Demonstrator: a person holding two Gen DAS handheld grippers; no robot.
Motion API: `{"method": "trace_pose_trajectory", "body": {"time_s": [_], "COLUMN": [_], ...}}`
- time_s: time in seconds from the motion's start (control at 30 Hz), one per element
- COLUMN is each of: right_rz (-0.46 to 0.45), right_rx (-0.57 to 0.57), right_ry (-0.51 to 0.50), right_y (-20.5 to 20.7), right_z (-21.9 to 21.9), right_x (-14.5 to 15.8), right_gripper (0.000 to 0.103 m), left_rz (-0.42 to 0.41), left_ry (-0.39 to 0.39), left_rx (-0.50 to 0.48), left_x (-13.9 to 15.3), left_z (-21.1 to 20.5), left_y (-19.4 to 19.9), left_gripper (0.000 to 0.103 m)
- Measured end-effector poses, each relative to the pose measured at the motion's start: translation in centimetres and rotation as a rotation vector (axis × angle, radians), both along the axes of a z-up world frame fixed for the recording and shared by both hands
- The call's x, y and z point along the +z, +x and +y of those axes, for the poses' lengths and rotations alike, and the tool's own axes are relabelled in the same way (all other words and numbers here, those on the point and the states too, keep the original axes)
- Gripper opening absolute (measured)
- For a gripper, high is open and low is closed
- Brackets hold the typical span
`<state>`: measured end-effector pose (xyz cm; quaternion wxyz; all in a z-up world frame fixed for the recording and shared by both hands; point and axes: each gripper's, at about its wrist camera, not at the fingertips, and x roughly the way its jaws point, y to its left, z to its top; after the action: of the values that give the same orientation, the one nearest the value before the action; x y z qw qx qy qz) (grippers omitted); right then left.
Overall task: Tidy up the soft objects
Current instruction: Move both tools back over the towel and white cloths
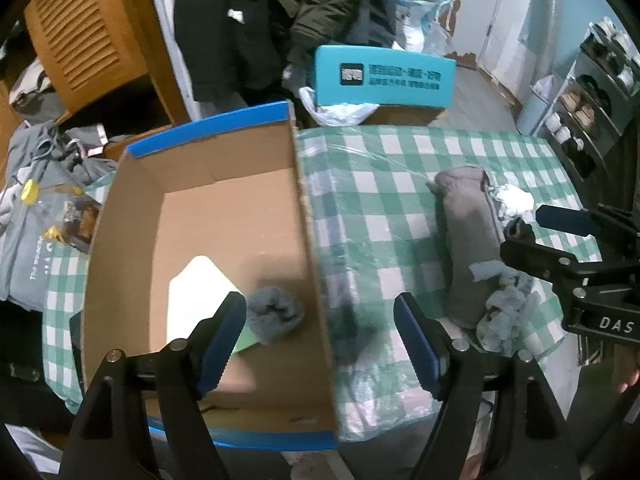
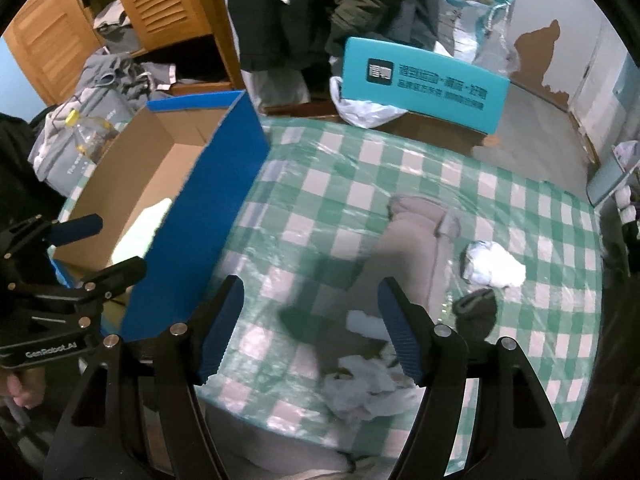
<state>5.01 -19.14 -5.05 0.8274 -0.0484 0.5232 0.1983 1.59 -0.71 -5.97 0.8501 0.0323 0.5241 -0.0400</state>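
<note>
Both tongs, left (image 1: 320, 340) and right (image 2: 311, 326), gape empty; a gray sock ball (image 1: 275, 314) lies in the cardboard box (image 1: 224, 184) at the counter's (image 1: 400, 184) left edge.

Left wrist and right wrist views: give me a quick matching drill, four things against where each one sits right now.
Things:
1. grey sock ball
2. long grey roll
3. white bundle
4. teal box

Places:
A. lying on the checked cloth, right of the cardboard box
B. beyond the table's far edge
C. inside the cardboard box
D. on the cloth, right of the long grey roll

Pairs: 1-C, 2-A, 3-D, 4-B
</note>
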Motion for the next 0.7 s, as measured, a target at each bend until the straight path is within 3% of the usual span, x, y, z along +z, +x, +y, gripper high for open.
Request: {"method": "trace_pose_trajectory", "body": {"time_s": [0.7], "right_rz": [0.081], "right_rx": [-0.014], "right_ry": [-0.036], "right_y": [0.8], "right_z": [-4.6], "right_x": [-4.8], "right_gripper": [0.071], "left_rz": [0.099], "left_ry": [-0.055], "left_rx": [-0.043], "left_x": [-3.4], "left_z": [-4.8], "left_y": [2.2], "left_gripper": [0.080]}}
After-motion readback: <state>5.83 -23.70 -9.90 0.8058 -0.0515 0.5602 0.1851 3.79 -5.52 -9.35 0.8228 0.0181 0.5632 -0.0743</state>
